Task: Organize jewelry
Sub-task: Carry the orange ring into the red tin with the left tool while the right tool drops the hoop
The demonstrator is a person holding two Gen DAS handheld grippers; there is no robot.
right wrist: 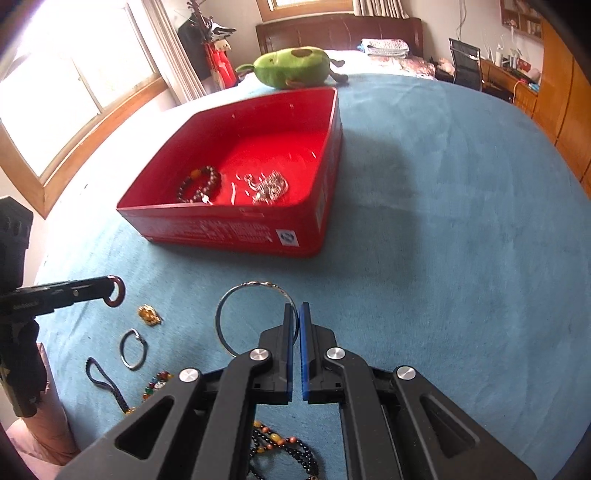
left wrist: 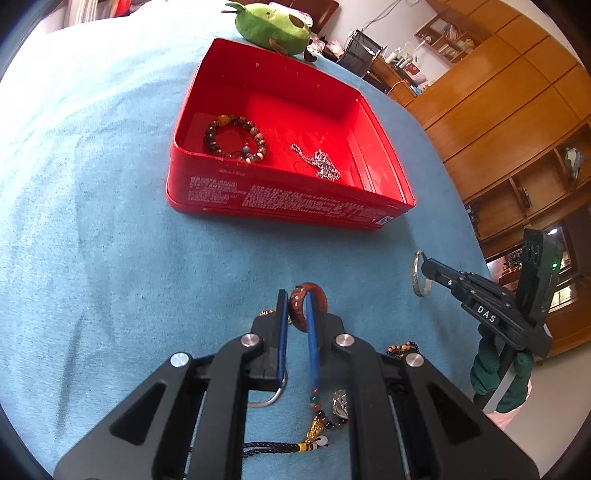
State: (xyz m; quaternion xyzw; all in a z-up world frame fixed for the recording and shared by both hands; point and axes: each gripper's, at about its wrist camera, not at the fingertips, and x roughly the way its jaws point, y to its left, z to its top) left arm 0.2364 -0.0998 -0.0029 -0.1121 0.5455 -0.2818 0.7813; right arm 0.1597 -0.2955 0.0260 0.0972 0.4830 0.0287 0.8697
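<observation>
Bright window (right wrist: pixel 74 92), wooden cabinets (left wrist: pixel 517 110), dark headboard (right wrist: pixel 340 31)

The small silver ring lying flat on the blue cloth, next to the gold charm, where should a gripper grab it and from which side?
Judging by its pose, take the small silver ring from above: it lies flat, so put one finger inside the loop and one outside, pinching the thin band. Its right edge looks best, facing bare blue cloth, away from the gold charm.

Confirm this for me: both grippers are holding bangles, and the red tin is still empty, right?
Not quite. The red tin already holds a bead bracelet and a silver chain, as the left wrist view shows. The rest stands: left gripper and right gripper each hold a bangle.
</observation>
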